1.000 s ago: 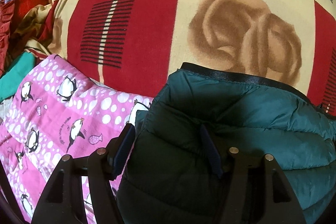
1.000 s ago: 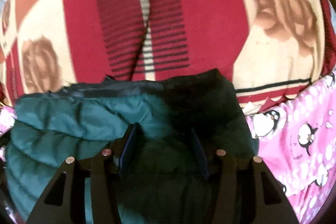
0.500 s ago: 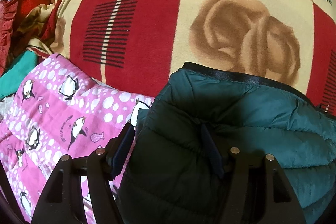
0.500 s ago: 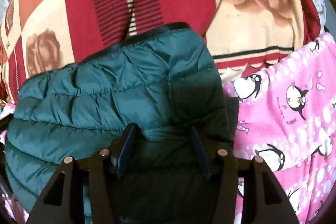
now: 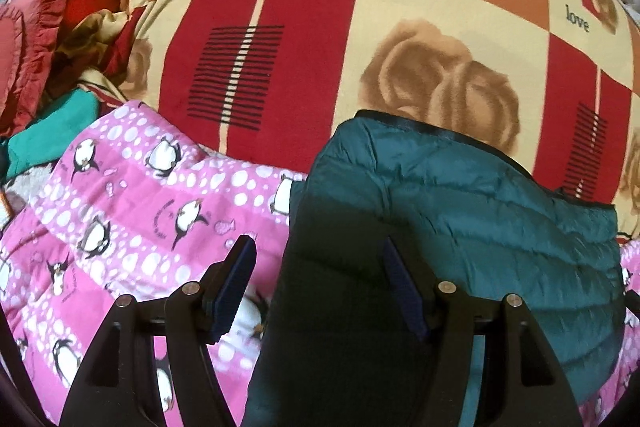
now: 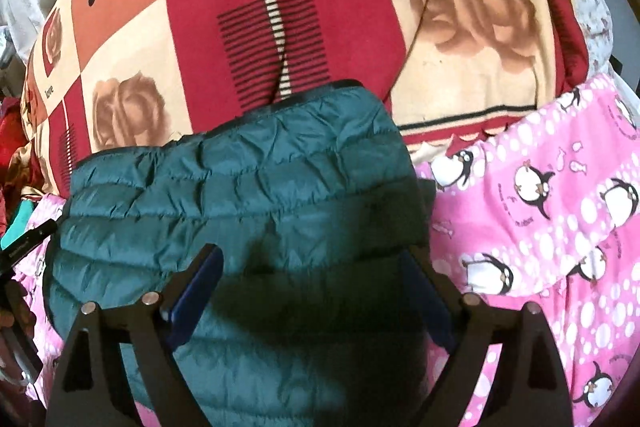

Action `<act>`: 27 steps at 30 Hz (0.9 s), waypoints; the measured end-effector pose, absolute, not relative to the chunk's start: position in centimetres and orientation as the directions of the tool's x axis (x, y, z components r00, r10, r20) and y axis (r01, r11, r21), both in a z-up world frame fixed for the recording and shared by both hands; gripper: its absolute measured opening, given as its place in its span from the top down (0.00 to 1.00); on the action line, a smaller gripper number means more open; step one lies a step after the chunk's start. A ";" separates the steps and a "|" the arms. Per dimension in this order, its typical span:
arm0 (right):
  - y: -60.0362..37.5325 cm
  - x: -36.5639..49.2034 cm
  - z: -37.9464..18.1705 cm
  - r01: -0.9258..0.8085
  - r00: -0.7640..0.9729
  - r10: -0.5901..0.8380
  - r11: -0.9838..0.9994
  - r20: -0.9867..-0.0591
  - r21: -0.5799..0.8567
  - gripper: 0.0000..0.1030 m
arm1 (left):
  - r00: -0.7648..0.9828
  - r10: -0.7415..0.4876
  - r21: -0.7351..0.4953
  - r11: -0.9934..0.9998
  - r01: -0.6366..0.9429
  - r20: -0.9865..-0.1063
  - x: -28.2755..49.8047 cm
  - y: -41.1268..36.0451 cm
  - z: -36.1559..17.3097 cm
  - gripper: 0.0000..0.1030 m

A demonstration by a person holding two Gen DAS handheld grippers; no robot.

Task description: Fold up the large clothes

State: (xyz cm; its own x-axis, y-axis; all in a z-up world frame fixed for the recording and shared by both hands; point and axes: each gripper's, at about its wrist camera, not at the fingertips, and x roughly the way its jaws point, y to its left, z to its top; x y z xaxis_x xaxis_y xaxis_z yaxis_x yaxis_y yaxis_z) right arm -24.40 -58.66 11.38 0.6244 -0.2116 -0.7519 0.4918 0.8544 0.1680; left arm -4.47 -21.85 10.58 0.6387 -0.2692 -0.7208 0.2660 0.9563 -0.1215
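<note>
A dark teal quilted puffer jacket (image 5: 460, 211) lies folded on the bed, partly on a pink penguin-print blanket (image 5: 132, 211). It also shows in the right wrist view (image 6: 248, 195). My left gripper (image 5: 318, 263) is open above the jacket's left edge, its left finger over the pink blanket. My right gripper (image 6: 312, 275) is open, hovering over the jacket's right part. Neither holds any cloth.
A red, cream and orange rose-patterned blanket (image 5: 360, 47) covers the bed beyond the jacket. A heap of red and green clothes (image 5: 48, 59) lies at the far left. The pink blanket (image 6: 540, 227) spreads to the jacket's right. The other gripper's tip (image 6: 24, 247) shows at the left edge.
Both grippers have pulled back and up from the jacket. The right jaws have opened wider and released the cloth. The jacket now lies flatter, with more blanket showing.
</note>
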 end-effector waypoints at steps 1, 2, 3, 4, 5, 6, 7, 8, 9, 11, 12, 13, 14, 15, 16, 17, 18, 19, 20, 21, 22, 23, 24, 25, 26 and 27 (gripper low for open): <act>-58.7 -24.4 11.2 0.496 0.619 -0.215 0.853 -0.755 0.164 0.10 | 0.636 -0.274 -0.125 0.955 0.269 -0.721 -4.9 -21.6 10.6 0.60; -58.8 -24.6 11.1 0.499 0.615 -0.217 0.851 -0.758 0.162 0.10 | 0.635 -0.276 -0.127 0.954 0.271 -0.721 -5.0 -21.4 10.6 0.60; -58.9 -24.6 10.9 0.503 0.610 -0.216 0.849 -0.762 0.162 0.10 | 0.635 -0.279 -0.131 0.954 0.271 -0.721 -5.3 -21.2 10.6 0.60; -59.0 -24.8 10.8 0.508 0.606 -0.214 0.845 -0.766 0.166 0.09 | 0.633 -0.281 -0.134 0.953 0.270 -0.721 -5.4 -21.1 10.5 0.60; -59.1 -24.8 10.6 0.510 0.603 -0.211 0.844 -0.769 0.168 0.09 | 0.629 -0.284 -0.140 0.953 0.270 -0.723 -5.4 -20.9 10.4 0.60; -59.2 -24.8 10.4 0.511 0.600 -0.210 0.843 -0.772 0.168 0.09 | 0.624 -0.287 -0.146 0.952 0.268 -0.726 -5.4 -20.8 10.3 0.60; -59.2 -24.8 10.2 0.511 0.594 -0.210 0.844 -0.776 0.163 0.08 | 0.620 -0.288 -0.150 0.952 0.266 -0.729 -5.5 -20.6 10.1 0.60; -59.3 -24.8 10.1 0.512 0.591 -0.211 0.844 -0.779 0.159 0.08 | 0.617 -0.288 -0.154 0.952 0.263 -0.732 -5.5 -20.6 9.9 0.60; -59.3 -24.8 10.0 0.512 0.589 -0.212 0.844 -0.779 0.158 0.08 | 0.615 -0.290 -0.157 0.952 0.262 -0.733 -5.5 -20.5 9.8 0.60; -59.5 -24.9 9.8 0.516 0.588 -0.210 0.841 -0.781 0.163 0.08 | 0.609 -0.297 -0.169 0.951 0.260 -0.735 -5.4 -20.3 9.6 0.60; -59.6 -24.9 9.7 0.518 0.588 -0.208 0.839 -0.782 0.166 0.07 | 0.607 -0.301 -0.175 0.950 0.259 -0.736 -5.4 -20.3 9.5 0.60; -59.7 -25.0 9.6 0.519 0.586 -0.208 0.838 -0.783 0.166 0.07 | 0.604 -0.304 -0.180 0.949 0.258 -0.737 -5.3 -20.2 9.4 0.60; -59.8 -25.0 9.5 0.521 0.584 -0.209 0.837 -0.784 0.165 0.06 | 0.602 -0.306 -0.183 0.949 0.258 -0.738 -5.3 -20.2 9.3 0.60; -59.9 -25.0 9.4 0.524 0.582 -0.210 0.836 -0.785 0.165 0.06 | 0.600 -0.307 -0.184 0.948 0.258 -0.739 -5.2 -20.2 9.2 0.60; -60.0 -25.0 9.3 0.526 0.581 -0.209 0.834 -0.786 0.166 0.05 | 0.598 -0.310 -0.187 0.947 0.260 -0.739 -5.2 -20.2 9.1 0.60; -60.3 -25.0 9.1 0.528 0.579 -0.208 0.833 -0.788 0.168 0.04 | 0.595 -0.313 -0.190 0.946 0.261 -0.740 -5.1 -20.3 9.0 0.60; -60.4 -25.0 9.0 0.528 0.578 -0.207 0.832 -0.789 0.170 0.04 | 0.592 -0.315 -0.192 0.946 0.263 -0.742 -5.0 -20.3 8.9 0.60; -60.7 -25.0 8.9 0.530 0.577 -0.205 0.830 -0.791 0.172 0.03 | 0.587 -0.319 -0.197 0.944 0.264 -0.744 -4.9 -20.3 8.7 0.60; -60.8 -25.0 8.8 0.531 0.576 -0.203 0.830 -0.792 0.173 0.02 | 0.585 -0.322 -0.201 0.943 0.264 -0.744 -4.8 -20.3 8.6 0.60; -61.0 -25.0 8.6 0.532 0.575 -0.201 0.829 -0.793 0.175 0.02 | 0.582 -0.326 -0.207 0.942 0.264 -0.745 -4.7 -20.3 8.5 0.60; -61.2 -24.9 8.5 0.534 0.573 -0.199 0.826 -0.795 0.178 0.01 | 0.579 -0.329 -0.211 0.941 0.264 -0.746 -4.7 -20.2 8.4 0.60; -61.4 -24.9 8.3 0.535 0.574 -0.195 0.825 -0.795 0.184 0.01 | 0.575 -0.334 -0.216 0.940 0.264 -0.747 -4.6 -20.2 8.3 0.60; -61.5 -24.8 8.2 0.535 0.576 -0.190 0.823 -0.795 0.190 0.01 | 0.572 -0.337 -0.220 0.939 0.265 -0.748 -4.5 -20.2 8.1 0.60; -61.7 -24.8 8.0 0.535 0.577 -0.182 0.820 -0.796 0.200 0.00 | 0.569 -0.341 -0.224 0.937 0.266 -0.749 -4.4 -20.2 8.0 0.59; -61.9 -24.7 7.8 0.536 0.577 -0.175 0.818 -0.798 0.208 0.00 | 0.566 -0.344 -0.228 0.936 0.267 -0.749 -4.2 -20.2 7.9 0.58; -62.0 -24.7 7.7 0.536 0.577 -0.171 0.817 -0.799 0.212 0.00 | 0.564 -0.348 -0.233 0.935 0.267 -0.749 -4.1 -20.2 7.8 0.57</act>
State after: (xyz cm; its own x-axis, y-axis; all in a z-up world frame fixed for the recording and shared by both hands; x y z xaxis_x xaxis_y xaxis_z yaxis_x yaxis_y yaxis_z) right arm -24.68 -62.05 7.68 0.5769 -0.1713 -0.7986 0.5362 0.8170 0.2121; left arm -4.11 -20.18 7.80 0.5644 -0.3479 -0.7486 0.2670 0.9351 -0.2332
